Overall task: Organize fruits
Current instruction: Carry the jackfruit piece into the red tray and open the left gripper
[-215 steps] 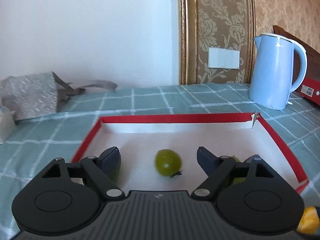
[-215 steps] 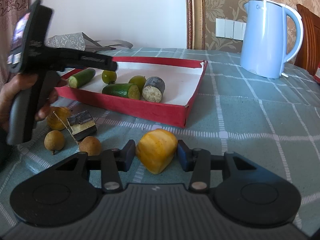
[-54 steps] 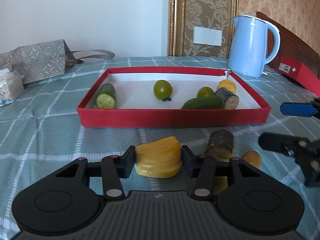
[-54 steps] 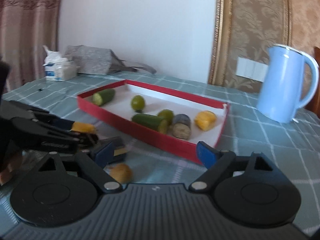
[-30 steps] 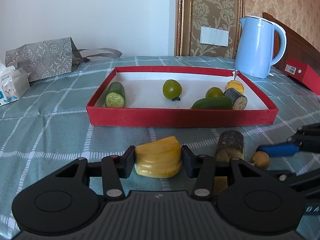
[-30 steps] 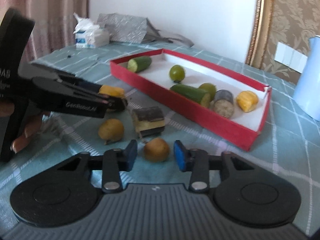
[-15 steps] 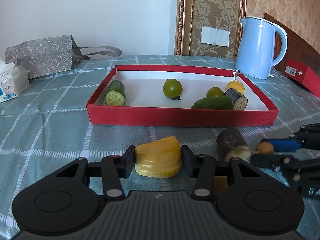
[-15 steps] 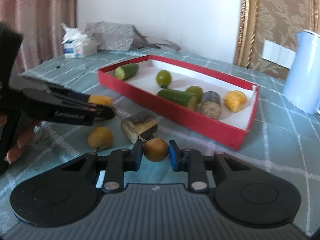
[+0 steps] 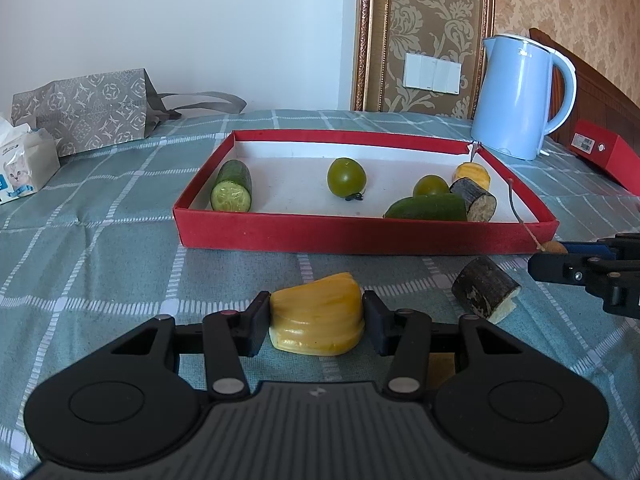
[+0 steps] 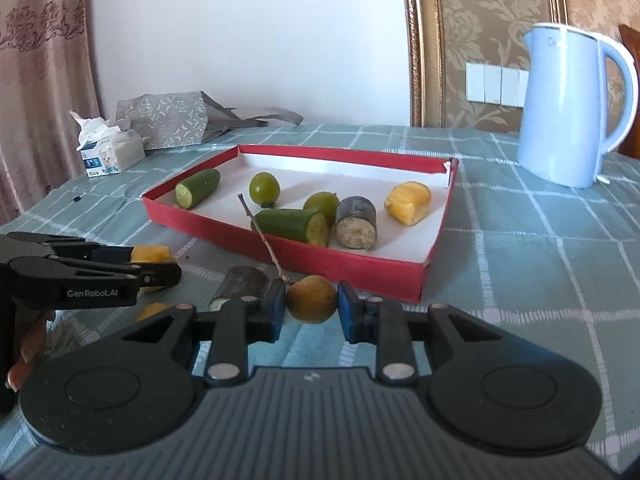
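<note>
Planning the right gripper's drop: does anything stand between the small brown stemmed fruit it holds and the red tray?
Nothing visible does. The right gripper holds the small brown stemmed fruit just before the red tray; only its near wall lies ahead.

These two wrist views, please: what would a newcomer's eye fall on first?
Probably the red tray mid-table, holding cucumber pieces, green fruits, a dark stub and a yellow chunk. Next, each gripper is full: the left gripper clamps a yellow fruit piece, the right gripper a small brown fruit with a long stem. A pale blue kettle stands behind the tray's far right corner.
</note>
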